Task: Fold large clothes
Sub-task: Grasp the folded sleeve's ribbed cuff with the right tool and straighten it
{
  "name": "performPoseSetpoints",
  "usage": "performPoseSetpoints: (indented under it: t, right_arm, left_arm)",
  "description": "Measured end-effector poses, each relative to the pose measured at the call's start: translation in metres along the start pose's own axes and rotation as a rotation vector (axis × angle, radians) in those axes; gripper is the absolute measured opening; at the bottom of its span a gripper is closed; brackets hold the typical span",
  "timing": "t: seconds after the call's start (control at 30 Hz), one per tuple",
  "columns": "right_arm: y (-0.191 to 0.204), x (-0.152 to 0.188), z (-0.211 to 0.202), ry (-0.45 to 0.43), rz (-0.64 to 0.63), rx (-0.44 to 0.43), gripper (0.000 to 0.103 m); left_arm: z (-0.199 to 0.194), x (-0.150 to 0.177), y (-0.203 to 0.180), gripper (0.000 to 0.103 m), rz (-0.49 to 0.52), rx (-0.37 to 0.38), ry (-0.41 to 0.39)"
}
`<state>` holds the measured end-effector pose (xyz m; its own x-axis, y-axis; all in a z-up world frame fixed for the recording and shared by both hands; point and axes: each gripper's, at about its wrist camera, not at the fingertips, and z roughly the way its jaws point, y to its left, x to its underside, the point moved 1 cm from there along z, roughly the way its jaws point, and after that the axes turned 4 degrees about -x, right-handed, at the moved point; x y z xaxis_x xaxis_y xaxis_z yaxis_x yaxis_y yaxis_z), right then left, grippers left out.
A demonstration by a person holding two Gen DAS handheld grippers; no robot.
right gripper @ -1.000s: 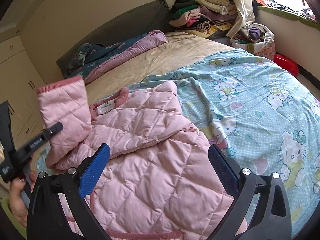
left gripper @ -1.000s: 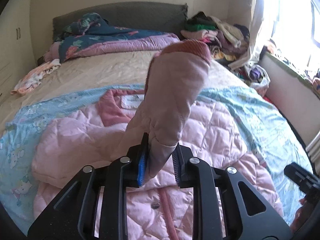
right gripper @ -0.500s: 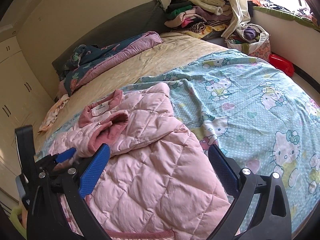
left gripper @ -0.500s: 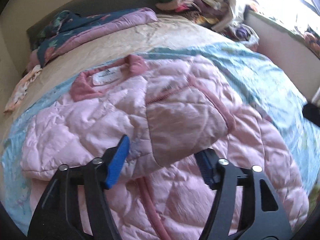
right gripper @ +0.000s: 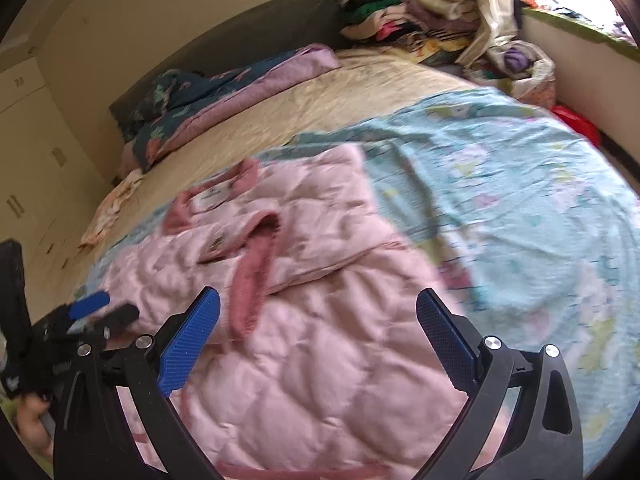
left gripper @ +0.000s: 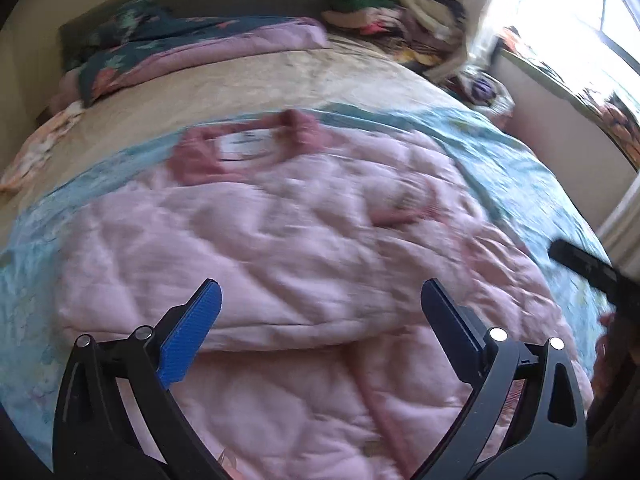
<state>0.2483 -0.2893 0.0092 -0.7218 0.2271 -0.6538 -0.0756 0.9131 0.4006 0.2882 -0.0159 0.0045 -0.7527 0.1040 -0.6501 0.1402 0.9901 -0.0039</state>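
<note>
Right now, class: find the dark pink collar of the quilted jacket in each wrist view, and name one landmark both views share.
Left wrist view: the dark pink collar sits upper centre, at the far edge of the pink quilted jacket, around a white label.
Right wrist view: the collar lies left of centre, beyond the folded-in sleeve cuff.
Shared landmark: the clothes pile at the bed's far right corner.

A home bedroom: a wide bed with a grey padded headboard (right gripper: 240,36), cream built-in wardrobes (right gripper: 24,152), heaped clothes (right gripper: 408,12).
</note>
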Motion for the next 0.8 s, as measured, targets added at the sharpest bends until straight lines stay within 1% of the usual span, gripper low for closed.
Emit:
performPoseSetpoints:
  t: [0.13, 0.2, 0.27, 0.37, 0.4, 0.43, 0.5, 0.53, 0.57, 0.6, 0.63, 0.67, 0.8]
  right_arm:
    - [0.025, 0.006, 0.032, 0.073, -0.001, -0.081, 0.098]
    - [0.034, 0.009, 0.053, 0.116, 0.022, -0.115, 0.098]
    - [0.039, 0.01, 0.069, 0.148, 0.049, -0.123, 0.098]
    - [0.039, 0.014, 0.092, 0.18, 0.123, -0.143, 0.098]
    - [0.039, 0.015, 0.098, 0.188, 0.147, -0.14, 0.092]
    - [0.038, 0.017, 0.102, 0.189, 0.167, -0.138, 0.084]
    - [0.04, 0.017, 0.103, 0.178, 0.16, -0.124, 0.074]
    - [0.042, 0.018, 0.103, 0.171, 0.153, -0.135, 0.059]
    - [0.045, 0.017, 0.102, 0.169, 0.14, -0.155, 0.049]
    - [0.048, 0.017, 0.1, 0.162, 0.12, -0.149, 0.044]
    - [0.05, 0.017, 0.098, 0.15, 0.096, -0.147, 0.029]
    - [0.054, 0.016, 0.095, 0.137, 0.069, -0.156, 0.025]
    - [0.078, 0.0, 0.074, 0.066, -0.068, -0.141, 0.019]
  left_arm:
    - [-0.005, -0.005, 0.048, 0.093, -0.095, -0.057, -0.014]
    - [-0.009, -0.006, 0.074, 0.093, -0.143, -0.088, -0.023]
    - [-0.014, -0.007, 0.096, 0.093, -0.184, -0.111, -0.033]
    - [-0.022, -0.006, 0.128, 0.093, -0.239, -0.145, -0.048]
    - [-0.025, -0.005, 0.136, 0.093, -0.256, -0.153, -0.054]
    - [-0.028, -0.004, 0.148, 0.093, -0.281, -0.164, -0.061]
    - [-0.032, -0.002, 0.167, 0.093, -0.328, -0.173, -0.072]
    - [-0.034, -0.001, 0.173, 0.093, -0.342, -0.174, -0.076]
    - [-0.036, 0.0, 0.183, 0.093, -0.367, -0.18, -0.082]
    - [-0.036, 0.001, 0.189, 0.093, -0.383, -0.185, -0.085]
    - [-0.036, 0.001, 0.192, 0.093, -0.392, -0.185, -0.086]
    - [-0.036, 0.001, 0.197, 0.093, -0.406, -0.182, -0.086]
    - [-0.036, 0.003, 0.208, 0.093, -0.426, -0.183, -0.093]
